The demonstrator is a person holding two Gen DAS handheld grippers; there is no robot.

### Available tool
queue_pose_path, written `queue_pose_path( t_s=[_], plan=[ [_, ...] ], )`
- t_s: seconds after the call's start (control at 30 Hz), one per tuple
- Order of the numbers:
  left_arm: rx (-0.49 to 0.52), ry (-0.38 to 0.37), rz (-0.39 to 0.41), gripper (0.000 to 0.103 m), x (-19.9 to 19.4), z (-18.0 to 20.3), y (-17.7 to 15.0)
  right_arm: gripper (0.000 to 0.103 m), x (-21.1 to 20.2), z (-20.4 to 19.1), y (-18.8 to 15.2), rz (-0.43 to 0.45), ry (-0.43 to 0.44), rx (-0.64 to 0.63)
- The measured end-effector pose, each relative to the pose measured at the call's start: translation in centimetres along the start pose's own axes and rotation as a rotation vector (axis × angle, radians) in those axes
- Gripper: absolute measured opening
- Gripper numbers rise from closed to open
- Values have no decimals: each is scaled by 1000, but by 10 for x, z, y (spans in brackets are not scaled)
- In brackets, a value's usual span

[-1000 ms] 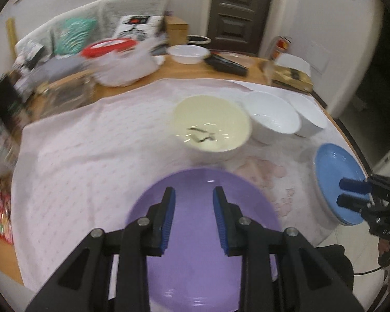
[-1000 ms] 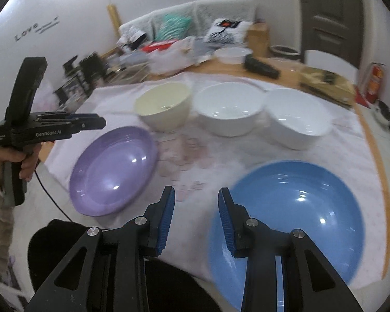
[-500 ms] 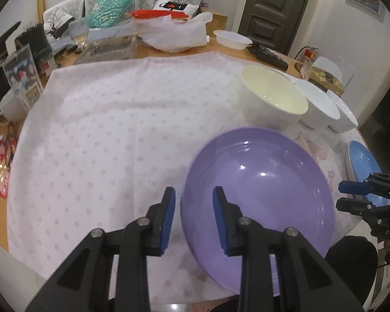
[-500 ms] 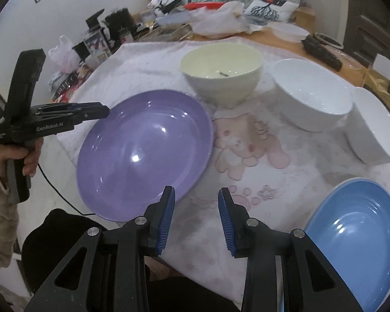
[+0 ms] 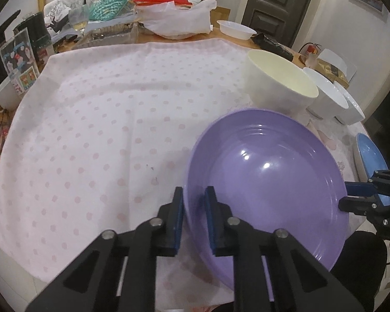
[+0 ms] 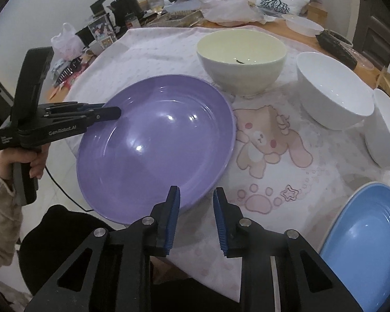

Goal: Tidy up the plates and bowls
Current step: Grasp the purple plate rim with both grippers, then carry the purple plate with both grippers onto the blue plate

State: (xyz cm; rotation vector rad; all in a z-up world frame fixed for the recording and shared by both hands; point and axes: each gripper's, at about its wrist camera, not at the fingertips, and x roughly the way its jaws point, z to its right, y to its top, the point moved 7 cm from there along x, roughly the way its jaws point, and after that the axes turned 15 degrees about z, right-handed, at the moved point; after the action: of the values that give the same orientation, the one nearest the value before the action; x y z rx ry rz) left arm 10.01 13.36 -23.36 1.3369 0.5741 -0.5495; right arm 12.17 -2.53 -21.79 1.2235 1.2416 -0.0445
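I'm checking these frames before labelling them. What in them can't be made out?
- Blue plate: cut off by the right wrist view's edge; in the left wrist view the right gripper covers part of it.
- Dark speck in the cream bowl: too small to identify.
- Third white bowl: cut off at the edge.

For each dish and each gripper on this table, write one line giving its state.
Purple plate: upright, rim between left gripper's pads.
Left gripper: closing on the plate's rim.
Right gripper: closing, nothing between its pads.
Cream bowl: upright, dark speck inside.
White bowl: upright, empty.
Blue plate: upright, untouched.
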Motion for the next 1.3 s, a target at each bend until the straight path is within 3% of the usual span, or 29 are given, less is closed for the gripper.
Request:
queue_pose_path(
  t_s=[0.43, 1.3],
  plan=[
    [20, 4, 7, 12, -3, 5, 0, 19, 1, 0, 0, -2, -54, -6],
    [99, -42, 37, 12, -24, 56, 21, 19, -45, 26, -5, 58, -114, 47]
  ],
)
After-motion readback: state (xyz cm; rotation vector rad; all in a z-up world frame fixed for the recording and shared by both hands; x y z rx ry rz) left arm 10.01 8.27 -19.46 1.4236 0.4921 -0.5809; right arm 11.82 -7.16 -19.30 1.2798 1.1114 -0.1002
